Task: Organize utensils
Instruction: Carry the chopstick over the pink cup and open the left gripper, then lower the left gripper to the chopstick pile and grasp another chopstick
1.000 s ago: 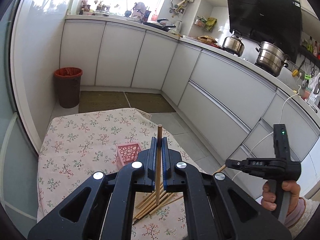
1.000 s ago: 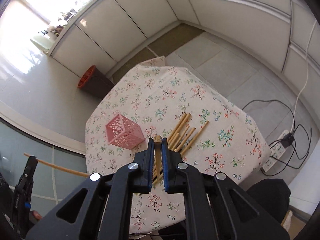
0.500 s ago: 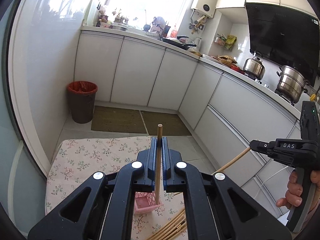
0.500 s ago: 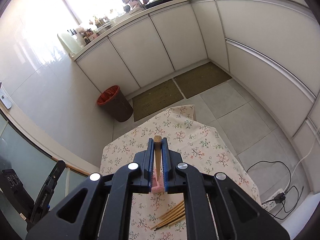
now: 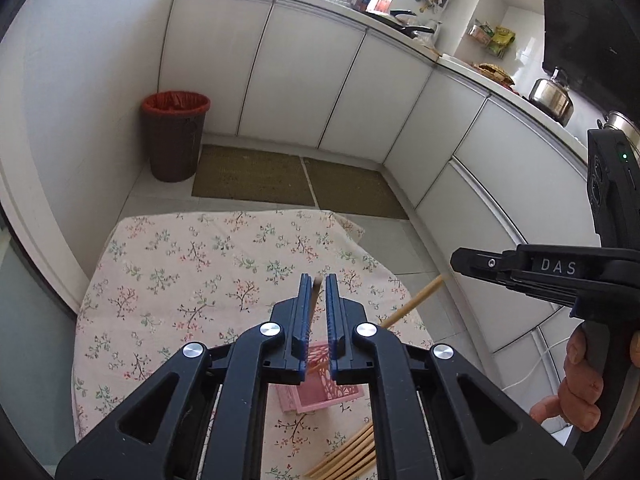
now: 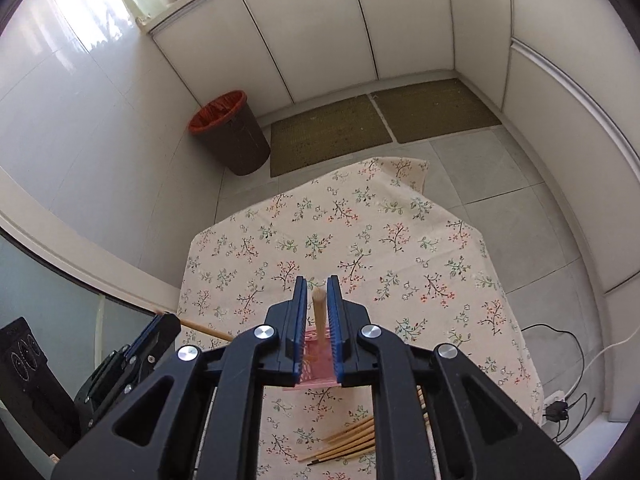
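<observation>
Chopstick (image 6: 319, 312) loose between parted jaws

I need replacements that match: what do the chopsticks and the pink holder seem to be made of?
The chopsticks look like bamboo or light wood: matte tan shafts, some with darker tips. The pink holder looks like moulded plastic: uniform colour, thin walls pierced with a lattice pattern. Painted metal can't be ruled out.

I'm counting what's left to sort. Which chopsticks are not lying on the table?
Two: one chopstick between the left gripper fingers and one in the right gripper, both above the pink holder. The remaining bundle lies flat on the tablecloth.
</observation>
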`<state>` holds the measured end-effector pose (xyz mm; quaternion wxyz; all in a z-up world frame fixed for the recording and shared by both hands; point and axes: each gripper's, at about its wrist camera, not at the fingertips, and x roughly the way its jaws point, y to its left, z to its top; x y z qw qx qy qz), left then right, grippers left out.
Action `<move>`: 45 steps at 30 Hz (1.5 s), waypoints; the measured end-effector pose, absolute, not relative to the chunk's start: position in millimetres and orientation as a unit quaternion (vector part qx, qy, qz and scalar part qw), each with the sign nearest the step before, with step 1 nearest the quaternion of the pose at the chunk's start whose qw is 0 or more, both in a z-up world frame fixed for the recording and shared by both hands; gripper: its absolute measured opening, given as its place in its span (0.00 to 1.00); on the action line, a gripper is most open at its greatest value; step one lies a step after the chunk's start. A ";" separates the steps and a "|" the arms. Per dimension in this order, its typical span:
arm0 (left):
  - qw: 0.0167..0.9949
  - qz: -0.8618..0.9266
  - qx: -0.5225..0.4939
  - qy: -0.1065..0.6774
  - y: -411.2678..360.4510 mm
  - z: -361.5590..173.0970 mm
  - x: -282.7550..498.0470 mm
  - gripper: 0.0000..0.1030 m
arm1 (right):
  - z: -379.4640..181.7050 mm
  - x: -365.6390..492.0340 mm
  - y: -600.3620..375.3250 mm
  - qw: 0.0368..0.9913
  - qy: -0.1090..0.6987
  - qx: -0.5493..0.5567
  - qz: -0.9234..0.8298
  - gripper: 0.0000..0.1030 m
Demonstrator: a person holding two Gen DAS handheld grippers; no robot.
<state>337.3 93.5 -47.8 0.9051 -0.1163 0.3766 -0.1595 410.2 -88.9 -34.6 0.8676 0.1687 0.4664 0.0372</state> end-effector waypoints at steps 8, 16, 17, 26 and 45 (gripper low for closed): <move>0.922 -0.151 -0.145 0.327 109.0 -21.1 313.3 0.39 | -31.3 385.8 -111.7 0.882 0.428 0.197 0.028 0.28; 0.928 -0.163 -0.103 0.318 77.1 -7.8 288.3 0.60 | -54.9 343.1 -154.9 0.880 0.420 0.221 -0.021 0.50; 0.929 -0.163 -0.096 0.319 71.9 -8.5 286.1 0.62 | -58.4 337.3 -160.1 0.880 0.418 0.223 -0.029 0.52; 0.925 -0.166 -0.058 0.337 30.9 -27.9 267.6 0.92 | -85.6 279.5 -196.6 0.905 0.364 0.200 -0.092 0.85; 0.849 -0.262 0.095 0.449 -97.5 -115.7 270.2 0.93 | -193.1 192.8 -241.1 0.877 0.421 0.175 -0.151 0.93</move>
